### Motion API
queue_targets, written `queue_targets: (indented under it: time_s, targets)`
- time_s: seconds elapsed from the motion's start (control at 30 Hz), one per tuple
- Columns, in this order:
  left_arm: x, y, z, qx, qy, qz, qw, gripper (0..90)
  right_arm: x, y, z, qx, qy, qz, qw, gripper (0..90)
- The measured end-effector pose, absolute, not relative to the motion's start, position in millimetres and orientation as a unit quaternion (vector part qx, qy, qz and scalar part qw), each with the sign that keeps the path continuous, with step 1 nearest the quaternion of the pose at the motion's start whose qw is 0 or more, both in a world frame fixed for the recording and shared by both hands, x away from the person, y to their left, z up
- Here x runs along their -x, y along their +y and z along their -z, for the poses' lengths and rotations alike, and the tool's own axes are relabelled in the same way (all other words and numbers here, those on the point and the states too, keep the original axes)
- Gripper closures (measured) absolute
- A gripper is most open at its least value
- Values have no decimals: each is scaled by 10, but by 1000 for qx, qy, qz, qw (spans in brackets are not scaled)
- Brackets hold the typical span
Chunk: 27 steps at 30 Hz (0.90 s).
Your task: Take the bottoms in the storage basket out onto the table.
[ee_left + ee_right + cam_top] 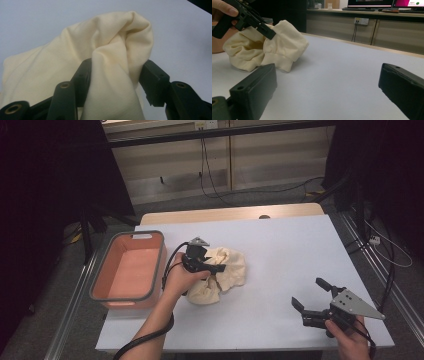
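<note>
A cream cloth (234,262) lies bunched on the white table (295,245), left of centre. My left gripper (219,269) reaches over it from the left. In the left gripper view a raised fold of the cloth (117,45) fills the gap of the left gripper (116,68), and both black pads lie against it. The right gripper view shows the cloth (282,47) resting on the table under the left gripper (265,31). My right gripper (308,292) is held low near the front right of the table, open, with nothing between its jaws (327,75).
A salmon-coloured bin with a grey rim (161,262) stands at the table's left edge, just left of my left hand, and looks hollow inside. Cables trail on the floor behind the table. A wooden strip (230,214) borders the far edge.
</note>
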<state>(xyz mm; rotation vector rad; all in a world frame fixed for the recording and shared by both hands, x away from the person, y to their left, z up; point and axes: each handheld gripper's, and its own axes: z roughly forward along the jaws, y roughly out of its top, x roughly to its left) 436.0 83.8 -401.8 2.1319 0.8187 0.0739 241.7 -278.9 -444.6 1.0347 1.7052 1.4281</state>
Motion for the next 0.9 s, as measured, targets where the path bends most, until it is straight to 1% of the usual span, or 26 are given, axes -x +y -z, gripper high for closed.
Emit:
queue_targets:
  time_s: [0.3,0.53,0.73,0.9]
  targets:
    - [-4354,844,3985,-846,326,-30,421,428,-2423,-2791,4448,-399,654,-548,336,13]
    - [-4353,861,3976,-842,329,-31,426,368,-2427,-2789,4447,-397,655,-548,337,13]
    - [-4345,880,3966,-840,325,-40,432,294,-2428,-2794,4449,-397,655,-548,336,13]
    - [-4315,932,3971,-831,328,-36,448,260,-2428,-2794,4443,-398,654,-549,337,13]
